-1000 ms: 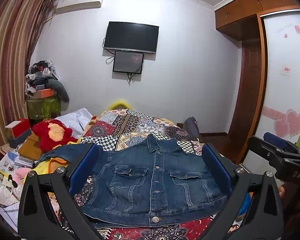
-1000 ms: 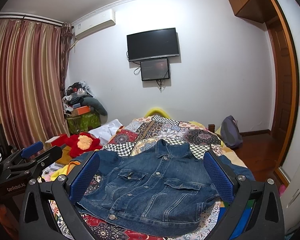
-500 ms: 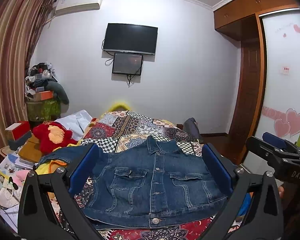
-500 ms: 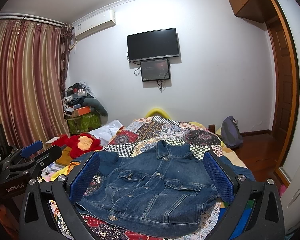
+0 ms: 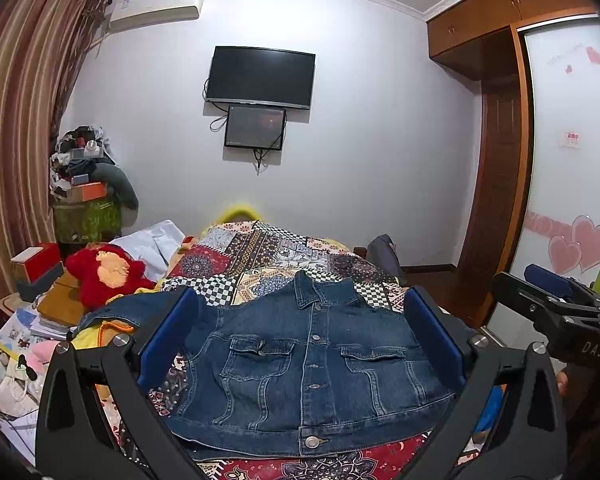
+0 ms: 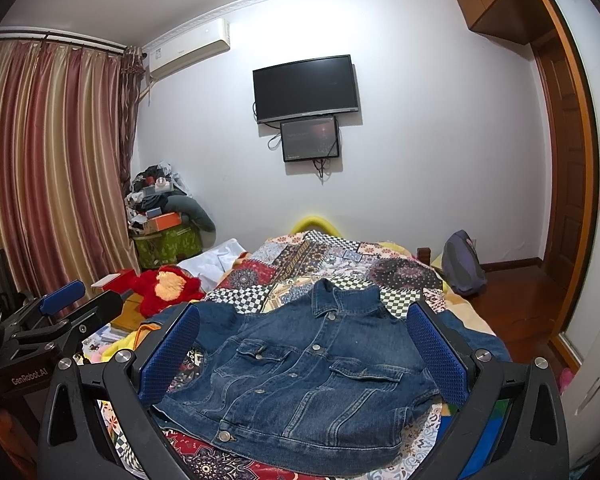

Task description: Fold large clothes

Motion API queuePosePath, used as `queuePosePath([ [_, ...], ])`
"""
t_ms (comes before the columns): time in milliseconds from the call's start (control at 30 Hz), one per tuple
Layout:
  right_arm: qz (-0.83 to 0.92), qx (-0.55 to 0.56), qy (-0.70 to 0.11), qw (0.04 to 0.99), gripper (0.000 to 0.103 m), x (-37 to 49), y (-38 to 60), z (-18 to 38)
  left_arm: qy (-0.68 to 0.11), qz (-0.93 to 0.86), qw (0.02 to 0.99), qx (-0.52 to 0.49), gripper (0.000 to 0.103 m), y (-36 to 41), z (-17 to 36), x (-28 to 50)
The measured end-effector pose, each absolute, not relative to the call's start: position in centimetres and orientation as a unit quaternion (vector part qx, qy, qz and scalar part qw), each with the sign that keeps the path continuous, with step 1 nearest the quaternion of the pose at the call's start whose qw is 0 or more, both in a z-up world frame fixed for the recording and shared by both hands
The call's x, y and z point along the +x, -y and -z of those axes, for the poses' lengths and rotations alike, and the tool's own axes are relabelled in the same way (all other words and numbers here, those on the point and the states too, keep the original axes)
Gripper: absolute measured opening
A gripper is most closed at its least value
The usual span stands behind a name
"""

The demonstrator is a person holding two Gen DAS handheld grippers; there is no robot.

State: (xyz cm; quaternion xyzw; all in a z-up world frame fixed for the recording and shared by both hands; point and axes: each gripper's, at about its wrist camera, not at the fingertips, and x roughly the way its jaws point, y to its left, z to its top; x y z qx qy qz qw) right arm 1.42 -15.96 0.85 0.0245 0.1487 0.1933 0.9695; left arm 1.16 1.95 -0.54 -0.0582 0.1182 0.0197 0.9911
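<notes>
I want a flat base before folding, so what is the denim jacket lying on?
The denim jacket lies buttoned, front up, on a patchwork quilt covering the bed. The quilt shows around its edges; whatever sits directly beneath the denim is hidden.

Even indoor light, sharp focus, fisheye bending, dark vignetted corners

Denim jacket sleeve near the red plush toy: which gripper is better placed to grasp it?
Probably left. The open left gripper hangs on the side of that blue denim sleeve; the open right gripper is beyond the jacket's other side.
</notes>
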Motion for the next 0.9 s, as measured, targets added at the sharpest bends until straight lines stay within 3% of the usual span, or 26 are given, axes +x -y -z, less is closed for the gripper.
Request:
queuePosePath([
  [533,-0.197,0.011,-0.175,0.965,0.103,5.4,13.8,-0.3,-0.134,-0.041,0.989,-0.054,0.103,-4.2,1.1,4.3],
  [900,-0.226,-0.014,-0.235,0.945,0.103,14.2,7.9,1.3,-0.208,-0.106,0.968,-0.088,0.103,-12.7,4.8,12.8],
])
